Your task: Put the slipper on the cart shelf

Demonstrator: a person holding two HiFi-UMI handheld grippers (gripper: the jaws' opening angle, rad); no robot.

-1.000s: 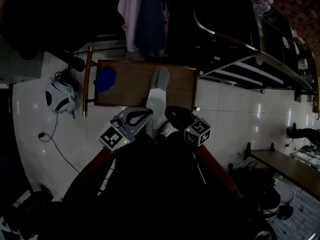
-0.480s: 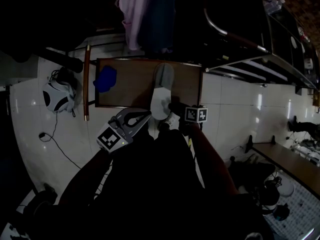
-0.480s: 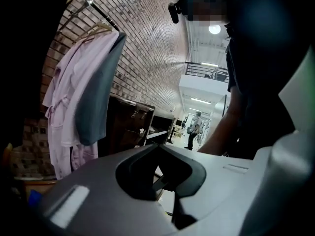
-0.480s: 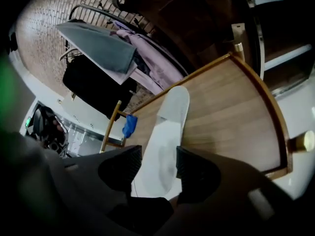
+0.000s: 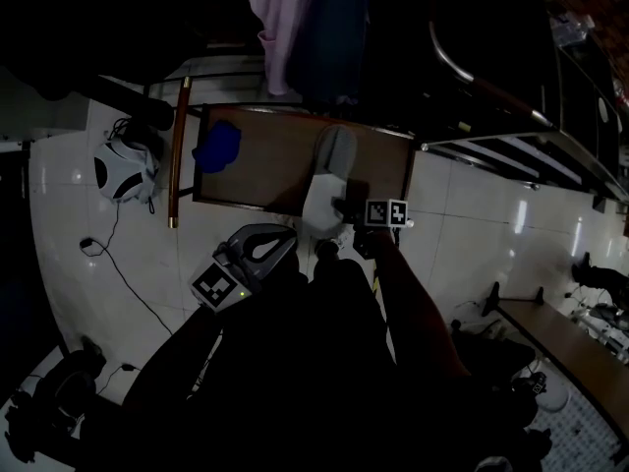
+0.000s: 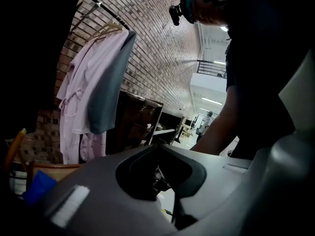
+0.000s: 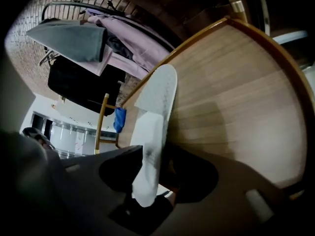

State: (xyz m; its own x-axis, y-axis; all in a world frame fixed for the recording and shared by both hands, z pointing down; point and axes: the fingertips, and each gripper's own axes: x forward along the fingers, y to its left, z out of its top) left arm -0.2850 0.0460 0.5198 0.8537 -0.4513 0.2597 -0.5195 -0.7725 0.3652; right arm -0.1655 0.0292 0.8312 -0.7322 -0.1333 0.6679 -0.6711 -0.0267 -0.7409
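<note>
A pale grey slipper lies lengthways on the brown wooden shelf board, toe pointing away and heel at the near edge. My right gripper sits at that heel. In the right gripper view the slipper runs edge-on across the board. Its heel sits inside my right gripper, whose jaws stand wide and are closing, with dark gaps on both sides. My left gripper hangs near my body, short of the board, with its jaws together on nothing. The left gripper view shows only its own grey body.
A blue cloth lies on the board's left part. Pink and grey garments hang behind it. A wooden rod runs along the board's left side, with a white bag and a cable on the tiled floor. Dark metal shelving stands right.
My right gripper has moved forward and left from beside my body to the slipper's heel, and its jaws have spread. The left gripper has barely moved.
</note>
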